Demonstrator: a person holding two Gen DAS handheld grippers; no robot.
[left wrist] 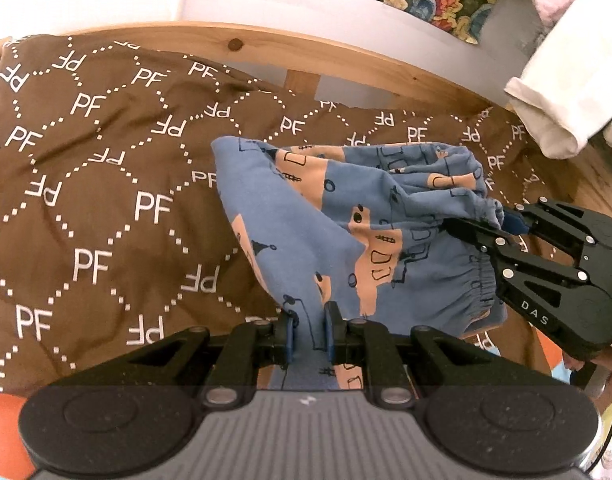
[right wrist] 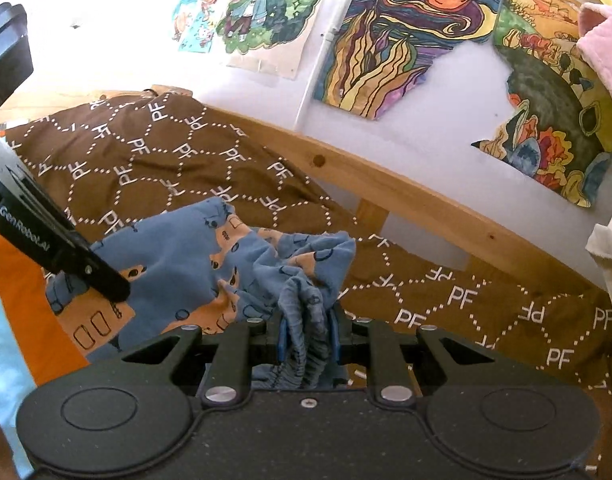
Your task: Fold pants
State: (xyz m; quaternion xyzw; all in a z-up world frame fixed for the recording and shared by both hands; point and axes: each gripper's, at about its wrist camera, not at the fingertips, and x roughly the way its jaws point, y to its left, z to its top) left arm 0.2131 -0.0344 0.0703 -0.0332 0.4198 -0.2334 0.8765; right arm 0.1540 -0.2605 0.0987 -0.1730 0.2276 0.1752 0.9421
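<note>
Quilt (left wrist: 85, 200), brown, lettered, spread over a wooden bed frame (left wrist: 346, 56); drawings (right wrist: 386, 40) on the wall behind. Pants (left wrist: 346, 208), blue with peach print, bunched on the quilt and partly lifted. Left gripper (left wrist: 309, 330) narrow, pinching plain cloth; right gripper (right wrist: 308, 334) narrow, clamped on the gathered waistband (right wrist: 306, 320). Step, by judgement: spreading before the first fold; next calls for drawing both grips apart, then laying flat.
</note>
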